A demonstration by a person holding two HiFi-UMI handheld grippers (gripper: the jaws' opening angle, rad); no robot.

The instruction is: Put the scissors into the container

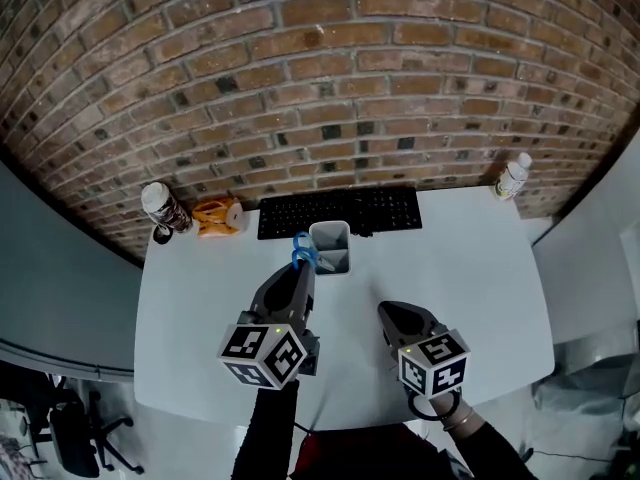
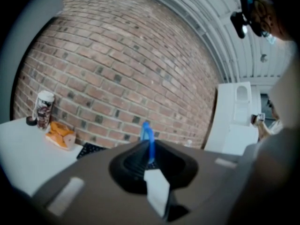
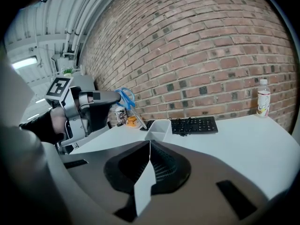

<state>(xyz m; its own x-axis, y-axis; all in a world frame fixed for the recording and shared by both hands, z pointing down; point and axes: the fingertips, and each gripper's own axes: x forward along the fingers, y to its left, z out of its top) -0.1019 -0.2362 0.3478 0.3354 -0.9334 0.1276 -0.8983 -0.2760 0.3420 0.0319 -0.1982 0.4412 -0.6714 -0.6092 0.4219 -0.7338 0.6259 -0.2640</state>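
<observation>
Blue-handled scissors [image 1: 303, 252] are held in my left gripper [image 1: 303, 268], which is shut on them just left of the white container [image 1: 331, 247]. In the left gripper view the blue handle [image 2: 147, 134] sticks up out of the closed jaws of that gripper [image 2: 149, 150]. The right gripper view shows the scissors [image 3: 125, 98] hanging blades-down from the left gripper [image 3: 108, 97], beside the container [image 3: 159, 130]; the blade tips are near its rim. My right gripper [image 1: 392, 314] hovers over the table's front right, shut and empty [image 3: 150, 146].
A black keyboard [image 1: 340, 211] lies behind the container against the brick wall. A labelled can [image 1: 165, 208] and an orange packet [image 1: 218, 215] sit at the back left, a small bottle [image 1: 512, 176] at the back right. The white table [image 1: 470, 268] ends close on all sides.
</observation>
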